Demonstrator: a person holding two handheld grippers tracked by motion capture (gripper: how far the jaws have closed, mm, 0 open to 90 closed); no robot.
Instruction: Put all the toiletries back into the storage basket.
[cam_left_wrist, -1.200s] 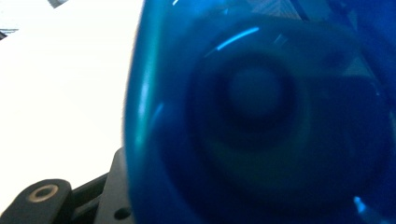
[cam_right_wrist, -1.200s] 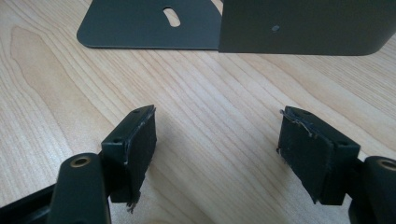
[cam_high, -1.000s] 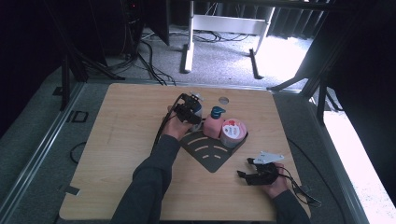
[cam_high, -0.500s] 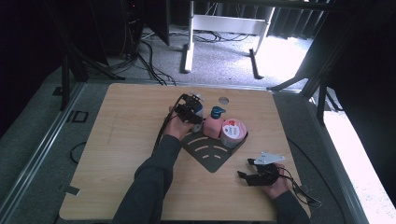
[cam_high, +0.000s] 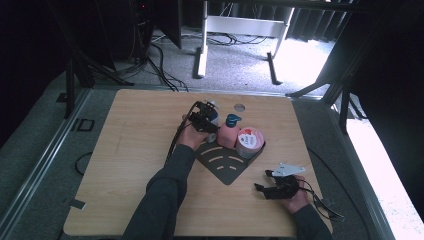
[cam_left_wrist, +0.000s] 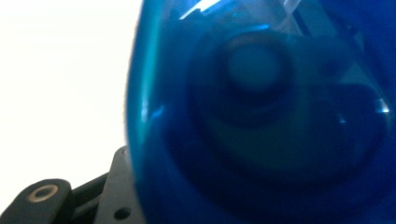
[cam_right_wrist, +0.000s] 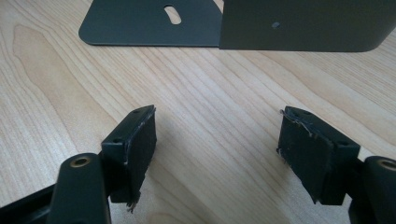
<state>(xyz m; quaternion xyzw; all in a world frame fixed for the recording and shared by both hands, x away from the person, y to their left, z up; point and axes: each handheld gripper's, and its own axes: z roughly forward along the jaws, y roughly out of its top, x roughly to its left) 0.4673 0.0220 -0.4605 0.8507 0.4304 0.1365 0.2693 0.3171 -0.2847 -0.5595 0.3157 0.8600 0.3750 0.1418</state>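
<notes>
A blue see-through bottle (cam_left_wrist: 261, 121) stands right against the camera in the left gripper view, between the jaws. In the high view my left gripper (cam_high: 204, 120) is at mid-table, shut on this blue bottle (cam_high: 213, 114), which has a pale cap and stands just left of a pink bottle (cam_high: 228, 134) with a blue cap. A round pink tub (cam_high: 248, 141) sits beside them on a dark angled rack (cam_high: 225, 165). My right gripper (cam_high: 263, 188) rests low at the near right, open, with bare wood between its pads (cam_right_wrist: 135, 140).
The rack's flat base (cam_right_wrist: 154, 23) and its upright wall (cam_right_wrist: 303, 28) lie just ahead of the right gripper. A small round hole (cam_high: 239, 107) is in the tabletop (cam_high: 130, 150) behind the bottles. Cables trail off the table's near right corner.
</notes>
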